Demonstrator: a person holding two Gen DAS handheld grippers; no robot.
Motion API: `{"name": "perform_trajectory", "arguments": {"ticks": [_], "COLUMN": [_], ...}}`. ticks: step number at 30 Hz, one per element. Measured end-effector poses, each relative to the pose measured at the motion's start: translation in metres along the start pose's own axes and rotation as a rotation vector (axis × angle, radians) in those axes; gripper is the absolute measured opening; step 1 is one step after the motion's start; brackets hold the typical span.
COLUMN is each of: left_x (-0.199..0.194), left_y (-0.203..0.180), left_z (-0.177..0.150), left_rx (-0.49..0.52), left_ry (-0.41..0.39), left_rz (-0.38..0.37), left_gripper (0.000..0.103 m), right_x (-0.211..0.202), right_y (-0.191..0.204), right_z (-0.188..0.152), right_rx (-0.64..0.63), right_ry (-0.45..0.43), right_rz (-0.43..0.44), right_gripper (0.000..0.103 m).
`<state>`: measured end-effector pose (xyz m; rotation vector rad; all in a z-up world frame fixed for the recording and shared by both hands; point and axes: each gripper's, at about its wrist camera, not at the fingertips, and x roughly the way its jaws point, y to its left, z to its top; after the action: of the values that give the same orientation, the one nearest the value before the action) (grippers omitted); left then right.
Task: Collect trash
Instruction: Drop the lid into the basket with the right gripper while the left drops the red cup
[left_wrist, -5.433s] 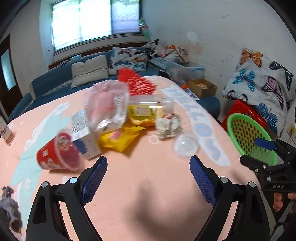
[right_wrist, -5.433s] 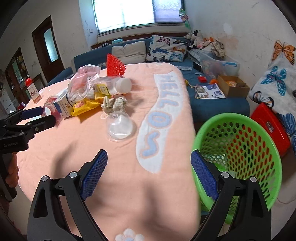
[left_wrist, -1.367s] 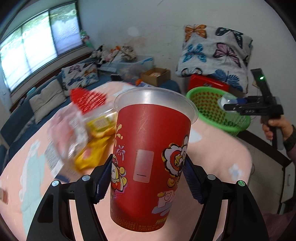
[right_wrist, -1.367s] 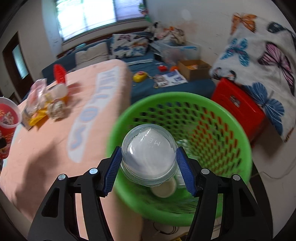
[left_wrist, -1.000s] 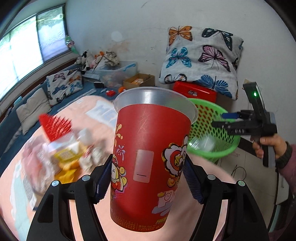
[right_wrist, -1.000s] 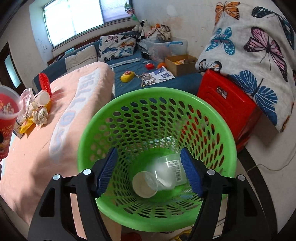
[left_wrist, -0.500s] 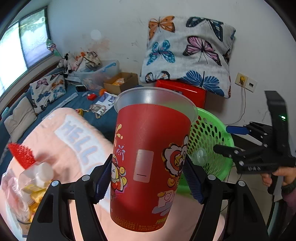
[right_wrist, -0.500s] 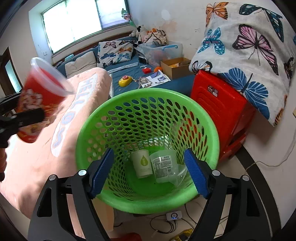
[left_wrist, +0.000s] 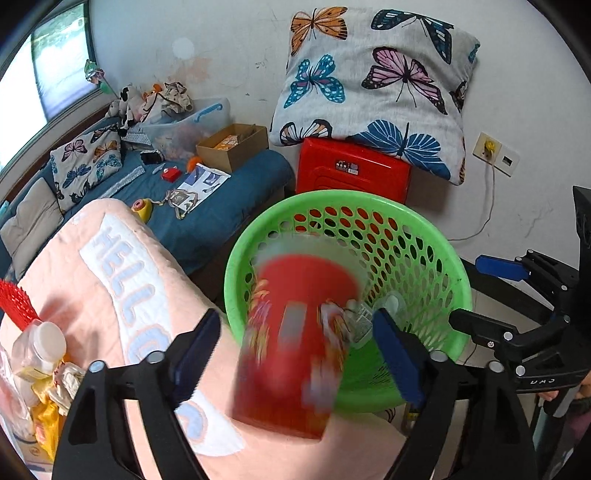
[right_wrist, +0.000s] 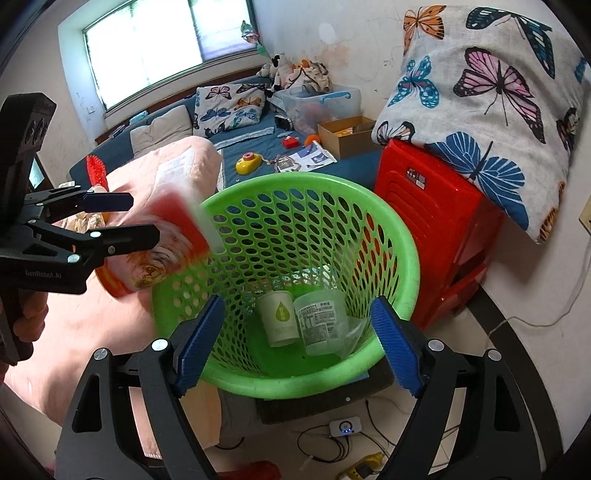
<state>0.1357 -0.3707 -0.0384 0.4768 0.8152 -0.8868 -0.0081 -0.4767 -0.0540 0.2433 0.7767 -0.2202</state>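
Blurry red cup (left_wrist: 295, 343) seen loose between the wide-open left tool (left_wrist: 295, 350), right over the green basket (left_wrist: 448, 273), right tool (right_wrist: 295, 339) spread wide too, nothing held.

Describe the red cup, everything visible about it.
The red cup is a tall, tapered paper-looking cup with cartoon prints and a clear plastic lid or rim on top. It is motion-blurred in both views, tilted with its mouth toward the green basket, right at the near rim. The left gripper has its fingers spread wider than the cup, so it looks released and falling.
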Motion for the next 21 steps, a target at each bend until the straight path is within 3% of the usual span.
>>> {"name": "perform_trajectory", "arguments": {"ticks": [10,16,21], "left_x": [-0.029,-0.063,-0.09], "left_y": [0.023,0.051,0.076], "left_z": [-0.022,-0.047,-0.07], "left_rx": [-0.075,-0.145,-0.19], "left_ry": [-0.038,-0.077,-0.1], "left_rz": [0.013,0.062,0.145], "left_gripper": [0.088,0.088,0.088], "right_x": [-0.006,-0.01,-0.008], "right_y": [0.014,0.041,0.063], "right_z": [0.002,0.006,0.012], "right_rx": [-0.018,-0.065,-0.1], "right_ry": [-0.011,-0.021,-0.027], "right_rz": [0.023,0.049,0.073], "right_gripper": [0.083,0.084,0.086]}}
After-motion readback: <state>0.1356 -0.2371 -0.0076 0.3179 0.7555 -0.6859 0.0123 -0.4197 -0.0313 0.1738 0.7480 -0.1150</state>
